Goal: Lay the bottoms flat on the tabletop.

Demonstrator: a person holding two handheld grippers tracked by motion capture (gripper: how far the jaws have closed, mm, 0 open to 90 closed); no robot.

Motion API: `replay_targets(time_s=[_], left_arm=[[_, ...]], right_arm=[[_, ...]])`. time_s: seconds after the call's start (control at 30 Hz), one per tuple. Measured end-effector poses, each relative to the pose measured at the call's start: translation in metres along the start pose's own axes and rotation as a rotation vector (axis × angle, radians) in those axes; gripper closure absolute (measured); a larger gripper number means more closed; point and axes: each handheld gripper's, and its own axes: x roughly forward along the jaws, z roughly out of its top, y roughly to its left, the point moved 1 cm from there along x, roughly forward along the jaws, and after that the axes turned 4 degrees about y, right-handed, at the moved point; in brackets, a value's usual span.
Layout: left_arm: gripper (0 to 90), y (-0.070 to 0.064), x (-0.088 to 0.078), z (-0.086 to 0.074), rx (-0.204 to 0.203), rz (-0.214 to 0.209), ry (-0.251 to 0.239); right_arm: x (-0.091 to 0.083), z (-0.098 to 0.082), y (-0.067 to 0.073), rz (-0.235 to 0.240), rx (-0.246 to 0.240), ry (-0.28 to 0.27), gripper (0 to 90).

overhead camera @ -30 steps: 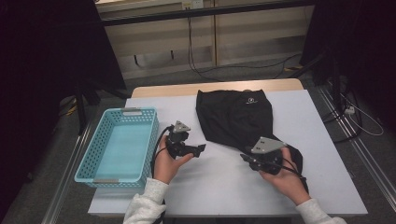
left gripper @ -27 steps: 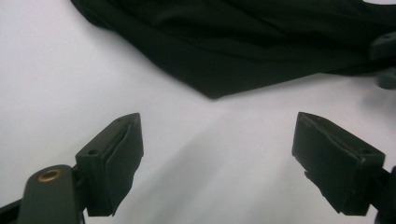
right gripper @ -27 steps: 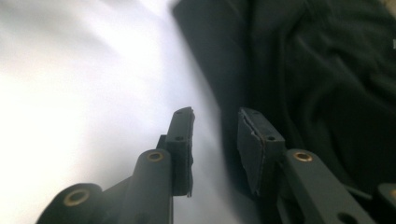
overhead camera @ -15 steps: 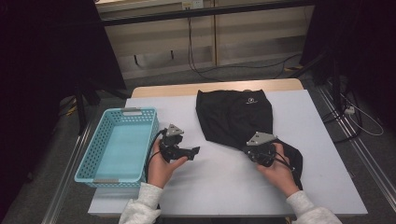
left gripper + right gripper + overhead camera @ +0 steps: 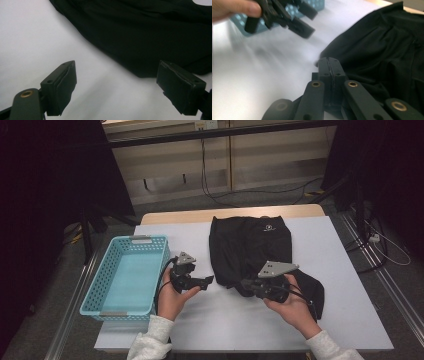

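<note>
A black garment (image 5: pixel 250 240) with a small white logo lies spread on the white table (image 5: pixel 225 325). My right gripper (image 5: pixel 245 284) sits at its lower left edge. In the right gripper view its jaws (image 5: pixel 329 62) are pressed together on the edge of the garment (image 5: pixel 387 45). My left gripper (image 5: pixel 209 280) is held just left of the cloth, open, with bare table between its pads (image 5: pixel 116 87). The dark garment (image 5: pixel 150 37) lies just beyond them. The left gripper (image 5: pixel 294 22) also shows blurred in the right gripper view.
A light blue mesh basket (image 5: pixel 100 312) stands on the table's left side, close to my left hand. A wooden edge (image 5: pixel 165 216) runs along the table's far side. Cables lie on the floor beyond and to the right.
My right hand has shifted a little left and up along the garment's edge. The left hand has stayed where it was.
</note>
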Motion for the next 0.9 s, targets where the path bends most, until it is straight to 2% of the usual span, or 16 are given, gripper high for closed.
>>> replay_targets(time_s=[0.1, 0.2, 0.23, 0.37, 0.47, 0.57, 0.63, 0.77, 0.9], left_arm=[[16.4, 0.001, 0.001, -0.001, -0.001, -0.004, 0.002], [16.4, -0.001, 0.003, -0.001, -0.002, -0.008, 0.008], [16.4, -0.001, 0.003, -0.001, 0.002, -0.009, 0.009], [16.4, -0.002, 0.006, -0.002, 0.008, -0.017, 0.019], [16.7, -0.003, 0.008, -0.002, 0.003, -0.022, 0.020], [16.9, -0.004, 0.010, -0.001, 0.009, -0.027, 0.024], [17.3, -0.005, 0.011, -0.001, 0.010, -0.032, 0.021], [17.9, -0.007, 0.012, -0.001, 0.016, -0.041, 0.027], [19.6, -0.009, 0.014, -0.001, 0.005, -0.058, 0.024]], right_arm=[[-0.002, 0.000, -0.002, -0.025, -0.009, 0.002, 89.6], [0.004, -0.013, -0.014, -0.056, 0.036, 0.036, 89.2], [0.006, -0.019, -0.018, -0.080, 0.049, 0.054, 88.9], [0.013, -0.032, -0.029, -0.154, 0.054, 0.114, 85.7], [0.013, -0.034, -0.031, -0.191, 0.042, 0.128, 78.9], [0.009, -0.029, -0.028, -0.187, 0.020, 0.086, 71.4], [0.009, -0.026, -0.023, -0.167, 0.003, 0.077, 66.2], [0.016, -0.024, -0.014, -0.148, -0.031, 0.093, 60.3], [0.019, -0.025, -0.012, -0.135, -0.051, 0.091, 63.3]])
